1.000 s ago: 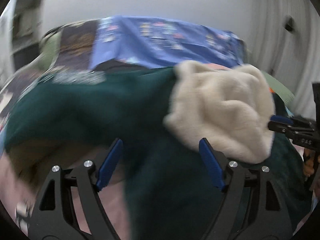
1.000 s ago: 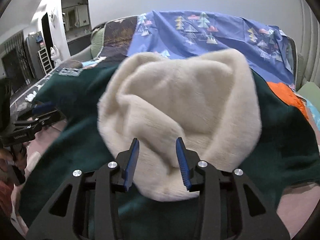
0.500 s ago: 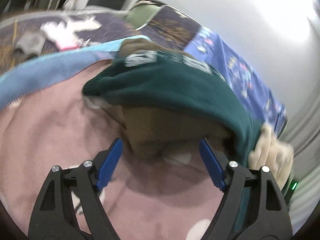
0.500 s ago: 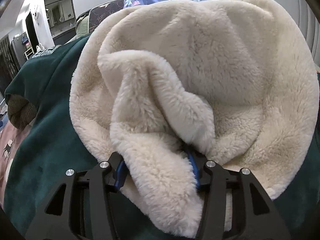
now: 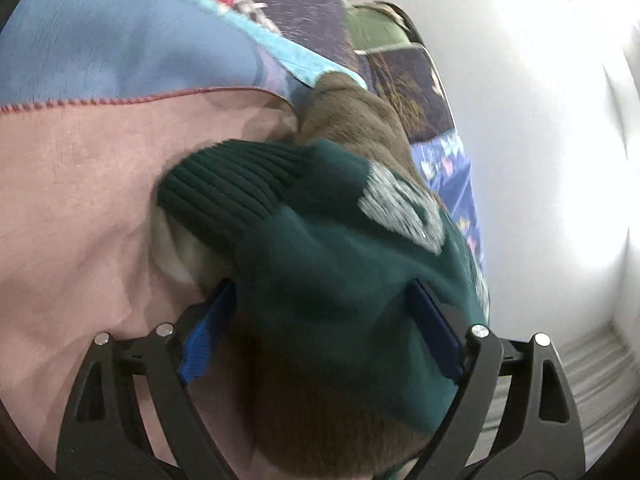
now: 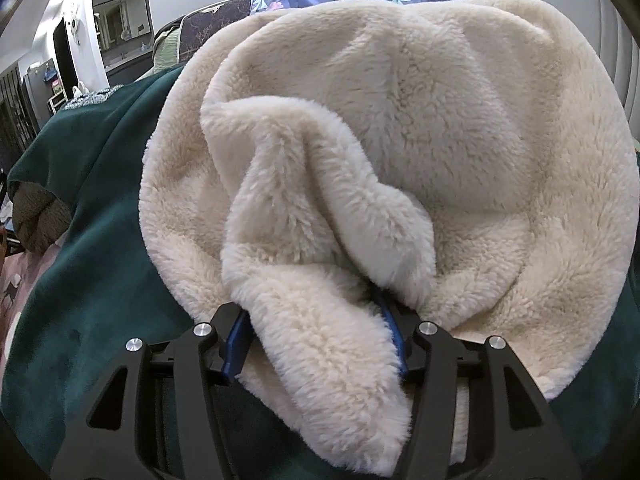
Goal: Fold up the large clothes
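Green sweater cuff (image 5: 224, 188) now filling my left view where pink blanket (image 5: 72, 208) was showing, my left gripper (image 5: 320, 332) rolling sideways, jaws opening around the sleeve, my right gripper (image 6: 316, 332) tipping down, opening around cream fleece (image 6: 400, 160), both lying on the bed.

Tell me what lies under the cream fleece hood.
The cream fleece hood rests on the dark green sweatshirt, whose fabric shows along its left side and lower right. A fold of it sits between the opening jaws of the right gripper. Whatever lies beneath its middle is covered.
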A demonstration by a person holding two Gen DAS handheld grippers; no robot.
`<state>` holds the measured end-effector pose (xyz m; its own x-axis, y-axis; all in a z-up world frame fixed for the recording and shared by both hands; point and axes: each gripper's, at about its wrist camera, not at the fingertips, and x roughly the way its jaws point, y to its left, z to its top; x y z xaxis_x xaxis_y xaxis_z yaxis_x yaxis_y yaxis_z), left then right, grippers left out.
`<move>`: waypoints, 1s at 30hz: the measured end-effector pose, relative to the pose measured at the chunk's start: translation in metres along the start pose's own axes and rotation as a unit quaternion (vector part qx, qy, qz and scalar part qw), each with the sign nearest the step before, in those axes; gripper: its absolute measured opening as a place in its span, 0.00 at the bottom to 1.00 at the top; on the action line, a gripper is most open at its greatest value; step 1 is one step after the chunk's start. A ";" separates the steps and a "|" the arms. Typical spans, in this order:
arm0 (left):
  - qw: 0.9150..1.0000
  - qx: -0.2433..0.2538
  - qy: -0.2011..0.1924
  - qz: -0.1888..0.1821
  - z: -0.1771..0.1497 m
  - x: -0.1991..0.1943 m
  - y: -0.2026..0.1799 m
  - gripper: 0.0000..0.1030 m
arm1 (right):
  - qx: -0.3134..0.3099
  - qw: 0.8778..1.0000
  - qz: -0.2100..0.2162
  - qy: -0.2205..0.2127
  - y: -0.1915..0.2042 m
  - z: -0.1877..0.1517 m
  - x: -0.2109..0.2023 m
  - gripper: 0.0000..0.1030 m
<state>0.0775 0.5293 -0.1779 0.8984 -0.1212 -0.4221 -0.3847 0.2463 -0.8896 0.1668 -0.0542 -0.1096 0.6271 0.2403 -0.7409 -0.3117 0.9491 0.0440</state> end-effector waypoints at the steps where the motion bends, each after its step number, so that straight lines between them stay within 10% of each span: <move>1: 1.000 -0.008 -0.005 -0.001 0.001 0.001 0.001 0.73 | -0.001 1.000 -0.001 0.000 0.001 0.000 0.000 0.54; 7: 0.999 0.003 -0.037 0.010 0.013 -0.009 -0.015 0.17 | 0.001 1.000 0.000 -0.002 0.006 0.001 0.001 0.54; 17: 0.971 0.205 -0.093 -0.077 -0.003 -0.083 -0.195 0.14 | 0.008 1.000 0.009 -0.005 0.002 -0.005 -0.003 0.54; 30: 0.884 0.436 0.022 -0.167 -0.223 -0.051 -0.375 0.14 | 0.021 0.999 0.030 -0.011 -0.004 -0.009 -0.006 0.56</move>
<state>0.1285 0.2287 0.1386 0.9145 -0.3598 -0.1847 0.2273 0.8350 -0.5011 0.1579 -0.0610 -0.1112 0.6235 0.3005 -0.7217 -0.3193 0.9406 0.1158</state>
